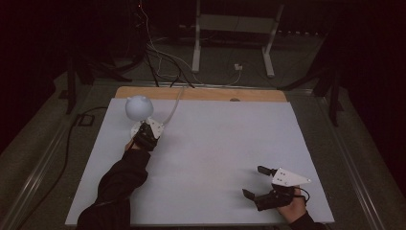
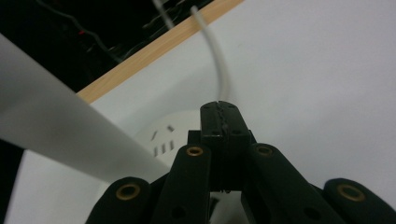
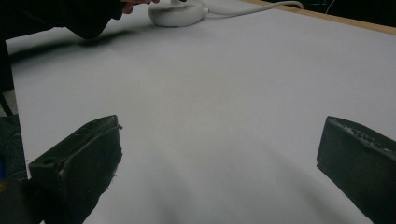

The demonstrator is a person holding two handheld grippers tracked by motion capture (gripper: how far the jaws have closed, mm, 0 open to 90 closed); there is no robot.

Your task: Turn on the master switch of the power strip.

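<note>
Lamp: one small white desk lamp point(image 1: 139, 108), round head, sitting near the far-left corner of the desk point(image 1: 215, 143); its round base point(image 3: 177, 13) shows in the right claw view
Cord: one white cord point(image 2: 219, 65) running from the base off toward the wooden back edge
Left claw point(image 1: 143, 136): right at the lamp base, jaws pinched fully together, nothing between them as far as I can see
Right claw point(image 1: 258, 182): near-right on the desk, well apart from the lamp, jaws spread wide, holding nothing
Count: two claws, one lamp, one cord

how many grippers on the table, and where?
2. The left gripper is at the far-left, jaws shut over the white lamp's base. The right gripper rests near the front-right edge, jaws open, holding nothing.
</note>
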